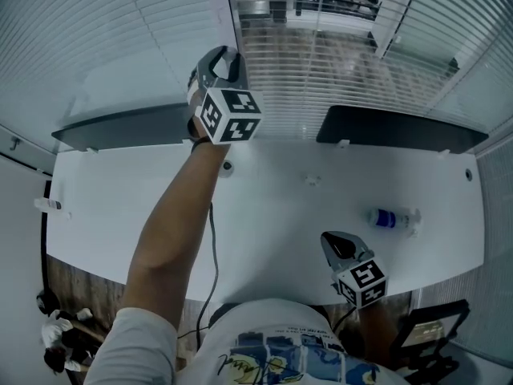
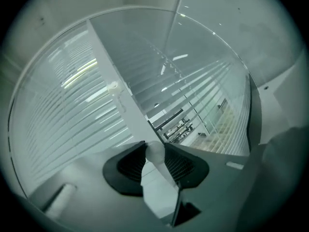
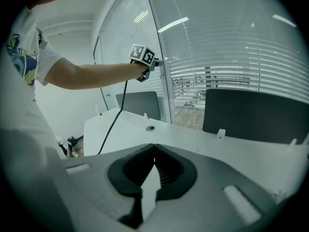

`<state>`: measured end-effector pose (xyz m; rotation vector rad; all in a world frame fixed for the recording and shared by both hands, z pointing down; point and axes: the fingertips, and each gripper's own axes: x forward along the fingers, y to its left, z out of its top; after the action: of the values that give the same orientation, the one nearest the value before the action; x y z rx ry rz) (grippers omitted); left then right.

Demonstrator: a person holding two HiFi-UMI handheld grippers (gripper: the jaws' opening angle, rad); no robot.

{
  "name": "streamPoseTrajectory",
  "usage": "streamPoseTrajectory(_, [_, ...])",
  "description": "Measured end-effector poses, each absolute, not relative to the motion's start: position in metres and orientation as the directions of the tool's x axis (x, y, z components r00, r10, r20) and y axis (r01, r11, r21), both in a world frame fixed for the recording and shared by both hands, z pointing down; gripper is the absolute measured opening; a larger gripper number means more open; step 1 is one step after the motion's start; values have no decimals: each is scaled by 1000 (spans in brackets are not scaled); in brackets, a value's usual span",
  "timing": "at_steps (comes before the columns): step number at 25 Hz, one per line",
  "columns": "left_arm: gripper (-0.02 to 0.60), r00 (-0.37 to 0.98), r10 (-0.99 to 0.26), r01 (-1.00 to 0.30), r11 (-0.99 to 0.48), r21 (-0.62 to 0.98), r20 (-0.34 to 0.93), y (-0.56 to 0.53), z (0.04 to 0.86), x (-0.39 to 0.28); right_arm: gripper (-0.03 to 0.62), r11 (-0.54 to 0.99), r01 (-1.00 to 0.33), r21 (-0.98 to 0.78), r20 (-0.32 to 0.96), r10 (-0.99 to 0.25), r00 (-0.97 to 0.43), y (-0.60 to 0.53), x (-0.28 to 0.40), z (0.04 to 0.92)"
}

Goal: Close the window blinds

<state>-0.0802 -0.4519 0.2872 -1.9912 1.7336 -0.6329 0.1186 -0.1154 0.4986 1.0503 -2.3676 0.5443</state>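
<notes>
White slatted blinds (image 1: pixel 120 46) cover the windows beyond the desk. The middle section (image 1: pixel 321 79) has its slats tilted apart, and a room shows through the gaps. My left gripper (image 1: pixel 228 58) is raised at the frame post between two windows. In the left gripper view its jaws (image 2: pixel 155 152) are shut on the rounded end of a translucent blind wand (image 2: pixel 154 150). The right gripper view shows that same left gripper (image 3: pixel 155 62) up by the post. My right gripper (image 1: pixel 337 243) hangs low over the desk's near edge, its jaws (image 3: pixel 154 148) shut with nothing between them.
A white desk (image 1: pixel 264 215) stands under the windows with two dark monitors (image 1: pixel 120 127) (image 1: pixel 393 127) along its back. A plastic bottle (image 1: pixel 393 219) lies at the right and a small bottle (image 1: pixel 46 204) sits on the left edge. A black cable (image 1: pixel 213 247) trails over the front. A chair (image 1: pixel 433 327) is at lower right.
</notes>
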Motion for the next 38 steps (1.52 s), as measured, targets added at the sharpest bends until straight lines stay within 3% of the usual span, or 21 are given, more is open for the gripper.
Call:
streamPoseTrajectory(7, [129,104,-992,-948,-122,-294,76,-450,284,-89,3,625,-764,-161,578,-568,-586,-114,118,499])
streamPoseTrajectory(17, [129,130,-989,-991,-130,-1,73,-445,282,-96,3,628,-760,-170,575,-562,-594,-110,118,501])
streamPoseTrajectory(38, [129,225,-969,-930,-182,319,102,-446,281,-101,3,643,-750,-155,577,-557,-597,-113,108,494])
